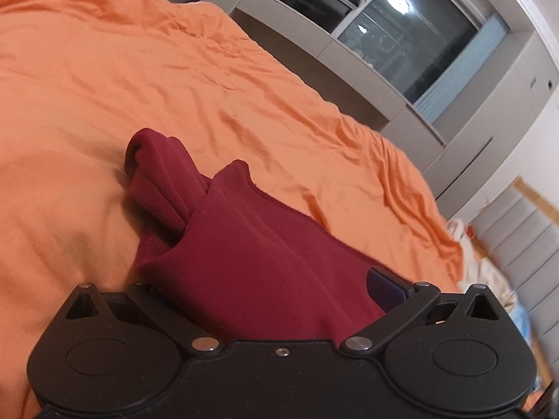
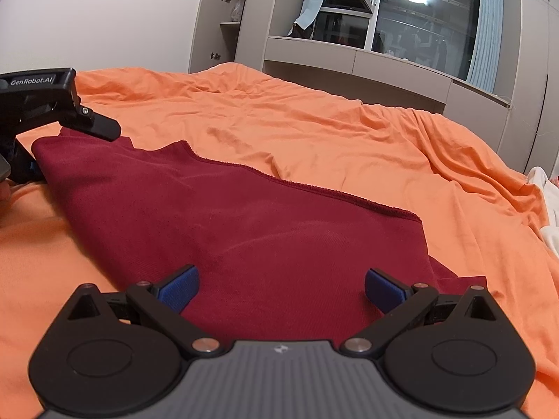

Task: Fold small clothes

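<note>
A dark red garment (image 2: 244, 227) lies spread on the orange bed sheet (image 2: 314, 122). My right gripper (image 2: 281, 289) is open, its blue pads (image 2: 178, 289) wide apart over the garment's near edge. At the garment's far left corner sits my left gripper (image 2: 70, 153), its fingers spread around the cloth. In the left wrist view the garment (image 1: 244, 244) drapes across my left gripper (image 1: 272, 289) and hides one finger. Only the right blue pad (image 1: 384, 286) shows. A rolled sleeve (image 1: 157, 174) sticks out beyond it onto the sheet (image 1: 139, 70).
The rumpled orange sheet covers the whole bed. A grey window bench (image 2: 384, 66) and cabinets (image 2: 223, 17) stand beyond the far edge, under a dark window (image 2: 419, 17). Pale bedding (image 2: 548, 209) lies at the bed's right edge.
</note>
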Tool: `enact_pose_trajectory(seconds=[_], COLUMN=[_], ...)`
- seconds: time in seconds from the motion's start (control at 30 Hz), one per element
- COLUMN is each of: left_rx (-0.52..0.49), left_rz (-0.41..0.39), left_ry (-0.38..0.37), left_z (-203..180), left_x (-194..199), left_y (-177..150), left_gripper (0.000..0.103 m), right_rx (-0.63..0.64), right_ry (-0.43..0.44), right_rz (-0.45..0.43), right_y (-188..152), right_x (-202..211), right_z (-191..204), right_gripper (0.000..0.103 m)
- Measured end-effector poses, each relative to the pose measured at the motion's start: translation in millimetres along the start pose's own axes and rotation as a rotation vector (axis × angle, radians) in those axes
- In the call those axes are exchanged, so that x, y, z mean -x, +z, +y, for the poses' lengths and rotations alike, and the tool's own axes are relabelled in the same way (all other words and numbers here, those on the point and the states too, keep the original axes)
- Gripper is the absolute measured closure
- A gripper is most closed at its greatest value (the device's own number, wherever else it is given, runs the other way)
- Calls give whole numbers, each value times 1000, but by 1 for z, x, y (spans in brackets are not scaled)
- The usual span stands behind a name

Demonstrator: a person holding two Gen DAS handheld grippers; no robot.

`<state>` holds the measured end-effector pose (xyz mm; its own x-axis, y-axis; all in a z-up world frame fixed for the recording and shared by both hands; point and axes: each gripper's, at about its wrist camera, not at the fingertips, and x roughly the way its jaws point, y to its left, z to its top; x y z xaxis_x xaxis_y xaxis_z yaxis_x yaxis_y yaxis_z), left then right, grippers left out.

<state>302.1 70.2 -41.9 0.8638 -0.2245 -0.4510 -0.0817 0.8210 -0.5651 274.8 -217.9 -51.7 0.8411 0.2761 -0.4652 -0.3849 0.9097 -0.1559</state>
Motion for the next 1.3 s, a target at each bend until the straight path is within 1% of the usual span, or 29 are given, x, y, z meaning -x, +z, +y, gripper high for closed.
enact_pose_trajectory(seconds=[0.07, 0.17, 0.23, 0.27, 0.33, 0.37, 0.4, 0.43, 0.57, 0.6, 0.63, 0.7, 0.77, 0.83, 0.87, 0.97, 1.03, 1.1, 1.2, 1.3], left_rx=[-18, 10, 34, 43, 43, 28, 6, -11, -42, -56, -72, -129, -200, -279, -314, -422, -496, -567, -688, -824], left_rz=[-4, -29, -43, -49, -59, -60, -60, -62, -81, -85, -89, -99, -101, -92, -88, -74, -64, -42, 19, 104], left_ry=[0, -2, 14, 24, 55, 82, 109, 127, 124, 118, 111, 101, 78, 39, 17, -58, -116, -179, -266, -330], left_z=[-1, 5, 9, 10, 10, 8, 6, 5, 0, -2, -5, -15, -28, -43, -51, -81, -105, -132, -172, -203], left_x=[1, 5, 5, 5, 2, 0, -2, -3, -3, -3, -3, -4, -8, -13, -15, -21, -23, -27, -35, -41], left_y=[-1, 1, 2, 3, 4, 5, 5, 6, 8, 9, 11, 16, 21, 27, 28, 31, 27, 19, -7, -46], left_gripper=[2, 11, 22, 24, 36, 42, 53, 58, 64, 68, 73, 76, 79, 81, 81, 82, 82, 82, 82, 82], right_rx=[1, 2, 5, 6, 8, 8, 9, 10, 20, 21, 18, -2, -38, -70, -75, -108, -189, -299, -441, -472], right_ry=[1, 0, -2, -4, -5, -5, -6, -7, -16, -16, -13, 5, 31, 30, 3, -135, -209, -248, -267, -305], right_rz=[4, 3, 2, 1, 1, 1, 0, 0, -6, -6, -4, 10, 26, 23, 8, -30, -44, -49, -43, -22], right_y=[-1, -1, -1, -2, -2, -2, -2, -2, -1, -1, 1, 4, 9, 14, 16, 21, 21, 16, 5, -2], right_x=[-1, -1, -2, -2, -2, -2, -2, -2, 0, 1, 2, 4, 8, 16, 21, 37, 46, 53, 58, 57], right_z=[1, 1, 2, 2, 3, 3, 3, 4, 4, 4, 3, -4, -15, -31, -40, -77, -109, -139, -176, -191], right_gripper=[0, 0, 0, 0, 0, 0, 0, 0, 0, 0, 0, 0, 0, 0, 0, 0, 0, 0, 0, 0])
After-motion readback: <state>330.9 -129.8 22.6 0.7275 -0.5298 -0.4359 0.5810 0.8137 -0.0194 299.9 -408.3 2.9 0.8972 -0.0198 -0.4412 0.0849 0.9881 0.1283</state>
